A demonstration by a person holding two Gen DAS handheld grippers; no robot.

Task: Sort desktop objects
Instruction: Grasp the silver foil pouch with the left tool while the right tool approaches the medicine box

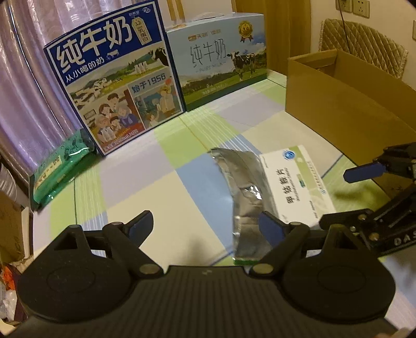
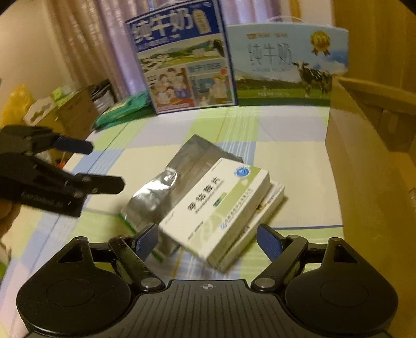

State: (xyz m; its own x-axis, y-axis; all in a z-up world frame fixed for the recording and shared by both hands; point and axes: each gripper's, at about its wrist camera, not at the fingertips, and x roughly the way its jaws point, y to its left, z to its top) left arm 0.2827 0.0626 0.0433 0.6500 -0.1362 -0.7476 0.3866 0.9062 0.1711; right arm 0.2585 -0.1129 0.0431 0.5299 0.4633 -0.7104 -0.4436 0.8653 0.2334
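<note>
Second box (image 2: 270, 205) mostly hidden, print blurred

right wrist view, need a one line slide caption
Open right gripper approaches a white medicine box lying on a silver foil pouch, cardboard box alongside.

Warm yellowish light fills the room. A lilac curtain (image 1: 28, 85) hangs in folds behind the table (image 1: 145, 166), which wears a cloth checked in green, lilac, blue and cream. Right of the curtain runs a cream wall (image 1: 322, 28) with two sockets (image 1: 353, 6) high up, a dark cable dropping from one past a quilted chair back (image 1: 364, 44).
</note>
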